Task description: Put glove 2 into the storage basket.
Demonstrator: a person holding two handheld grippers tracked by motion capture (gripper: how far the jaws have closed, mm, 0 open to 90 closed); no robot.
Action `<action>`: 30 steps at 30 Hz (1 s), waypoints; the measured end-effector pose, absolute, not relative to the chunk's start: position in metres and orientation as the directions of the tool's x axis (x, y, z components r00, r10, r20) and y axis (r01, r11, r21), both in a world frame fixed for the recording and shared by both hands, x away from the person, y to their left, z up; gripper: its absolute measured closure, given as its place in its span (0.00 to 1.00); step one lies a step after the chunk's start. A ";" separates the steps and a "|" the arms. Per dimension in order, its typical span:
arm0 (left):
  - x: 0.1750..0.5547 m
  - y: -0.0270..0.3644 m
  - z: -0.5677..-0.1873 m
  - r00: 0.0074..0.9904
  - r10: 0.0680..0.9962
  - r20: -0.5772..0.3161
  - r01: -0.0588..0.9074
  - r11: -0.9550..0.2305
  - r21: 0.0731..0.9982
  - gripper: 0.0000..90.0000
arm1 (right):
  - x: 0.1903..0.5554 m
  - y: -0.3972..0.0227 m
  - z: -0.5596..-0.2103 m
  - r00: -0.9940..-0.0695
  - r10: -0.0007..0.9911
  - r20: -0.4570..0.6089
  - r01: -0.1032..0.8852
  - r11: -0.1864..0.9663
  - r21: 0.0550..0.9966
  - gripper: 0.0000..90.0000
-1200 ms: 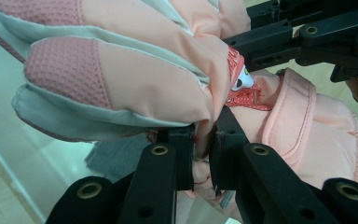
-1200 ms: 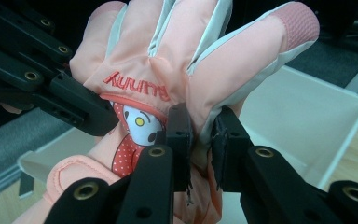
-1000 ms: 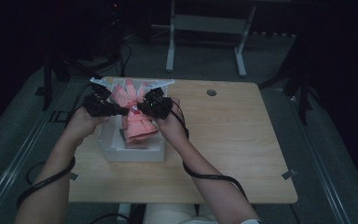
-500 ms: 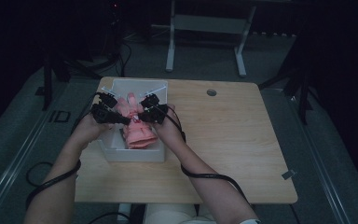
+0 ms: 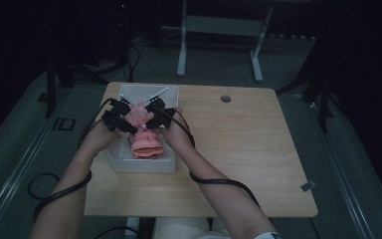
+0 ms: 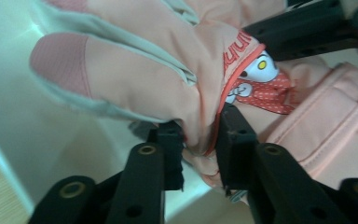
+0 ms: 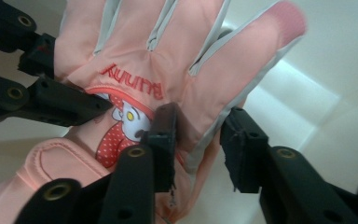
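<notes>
Both grippers' fingers reach into the white bin (image 5: 129,162) on a pink glove (image 5: 140,115). Left gripper (image 6: 200,144) pinches the glove's edge, its jaws narrow, having just eased open slightly. Right gripper (image 7: 198,140) has the other edge between jaws that have just been opening, one pad (image 7: 165,123) touching it. Glove hangs over more pink fabric (image 5: 146,144) in the bin.

Dim lab or recording room, not a home.
Bare wooden table (image 5: 238,149) on grey floor; metal stand legs (image 5: 219,45) far behind; black cables (image 5: 129,55) trail at far left.
</notes>
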State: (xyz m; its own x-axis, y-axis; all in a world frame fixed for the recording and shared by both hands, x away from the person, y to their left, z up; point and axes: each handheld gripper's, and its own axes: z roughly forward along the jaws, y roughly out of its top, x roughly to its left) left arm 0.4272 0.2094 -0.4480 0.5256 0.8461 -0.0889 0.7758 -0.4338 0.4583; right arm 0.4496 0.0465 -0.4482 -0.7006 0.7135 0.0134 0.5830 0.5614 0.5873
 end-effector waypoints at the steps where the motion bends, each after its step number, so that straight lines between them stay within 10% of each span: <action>1: 0.427 0.209 -0.448 0.526 0.846 -0.089 0.776 -0.434 0.458 0.78 | 0.450 0.046 -0.448 -0.697 0.717 0.015 0.585 0.558 0.589 0.71; 11: 0.422 0.202 -0.445 0.450 0.890 0.078 0.758 -0.426 0.494 0.56 | 0.451 0.043 -0.447 -0.693 0.720 0.040 0.591 0.536 0.604 0.67; 30: 0.398 0.205 -0.421 0.454 0.890 -0.033 0.672 -0.318 0.668 0.49 | 0.444 0.002 -0.412 -0.765 0.632 0.125 0.492 0.447 0.747 0.53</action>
State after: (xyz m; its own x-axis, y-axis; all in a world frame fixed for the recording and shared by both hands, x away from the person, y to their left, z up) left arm 0.3976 0.2045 -0.4211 0.4539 0.8904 -0.0331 0.6724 -0.3179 0.6684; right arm 0.4438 0.0022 -0.4119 -0.7647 0.6321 0.1253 0.4922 0.4473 0.7468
